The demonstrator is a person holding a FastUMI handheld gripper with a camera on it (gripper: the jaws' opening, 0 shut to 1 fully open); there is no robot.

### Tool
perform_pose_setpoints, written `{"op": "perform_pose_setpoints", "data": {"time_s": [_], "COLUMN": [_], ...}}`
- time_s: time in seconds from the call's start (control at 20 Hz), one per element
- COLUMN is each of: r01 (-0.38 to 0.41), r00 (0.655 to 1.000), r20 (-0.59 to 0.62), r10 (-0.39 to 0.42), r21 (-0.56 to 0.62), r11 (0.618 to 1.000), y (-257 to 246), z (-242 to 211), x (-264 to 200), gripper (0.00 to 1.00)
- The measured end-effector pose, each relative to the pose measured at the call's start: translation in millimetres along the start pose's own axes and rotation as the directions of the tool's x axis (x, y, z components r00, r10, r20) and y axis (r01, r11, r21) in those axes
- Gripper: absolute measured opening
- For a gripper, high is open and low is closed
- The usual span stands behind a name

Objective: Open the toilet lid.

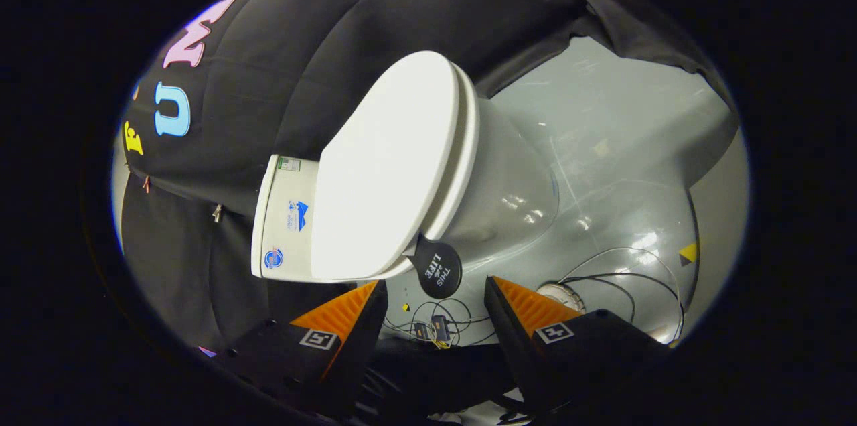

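The tongs [435, 299] are held wide apart with nothing gripped, just short of the toilet lid [385, 171], which is seen down on its seat with a dark round tab [438, 270] at its front edge. The lifting is judged not yet begun. Cables [622, 278] are strewn over the glossy grey floor [622, 145], backed by black cloth.

The inside of the toilet bowl [509, 191] is hidden by the closed lid [388, 171], and part of the cistern [284, 211] at centre left is covered by the lid's rear end. The rear parts of the gripper [435, 299] fingers are cut off at the bottom of the frame. The cables [435, 329] seen through the gap between the spread fingers are partly hidden, and the small boxes on them are too small to be identified.
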State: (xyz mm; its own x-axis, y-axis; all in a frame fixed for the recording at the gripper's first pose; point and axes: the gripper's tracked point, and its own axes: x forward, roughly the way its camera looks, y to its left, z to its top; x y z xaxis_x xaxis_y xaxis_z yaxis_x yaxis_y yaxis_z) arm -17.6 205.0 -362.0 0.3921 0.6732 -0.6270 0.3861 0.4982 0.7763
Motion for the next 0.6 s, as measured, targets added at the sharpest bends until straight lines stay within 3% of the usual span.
{"op": "perform_pose_setpoints", "data": {"time_s": [0.05,0.1,0.2,0.4,0.45,0.6], "r01": [-0.018,0.013,0.031,-0.046,-0.047,-0.013], "r00": [1.000,1.000,0.999,0.999,0.999,1.000], "r20": [0.018,0.023,0.013,-0.005,-0.019,-0.014], "r10": [0.018,-0.013,-0.031,0.047,0.047,0.011], "r21": [-0.004,-0.016,-0.009,0.022,0.029,-0.123], "r11": [1.000,1.000,0.999,0.999,0.998,0.992], "y": [4,-1,-7,0,2,3], "z": [4,8,9,16,12,7], "x": [2,6,9,3,6,1], "gripper": [0.84,0.77,0.33,0.28,0.11,0.10]}}
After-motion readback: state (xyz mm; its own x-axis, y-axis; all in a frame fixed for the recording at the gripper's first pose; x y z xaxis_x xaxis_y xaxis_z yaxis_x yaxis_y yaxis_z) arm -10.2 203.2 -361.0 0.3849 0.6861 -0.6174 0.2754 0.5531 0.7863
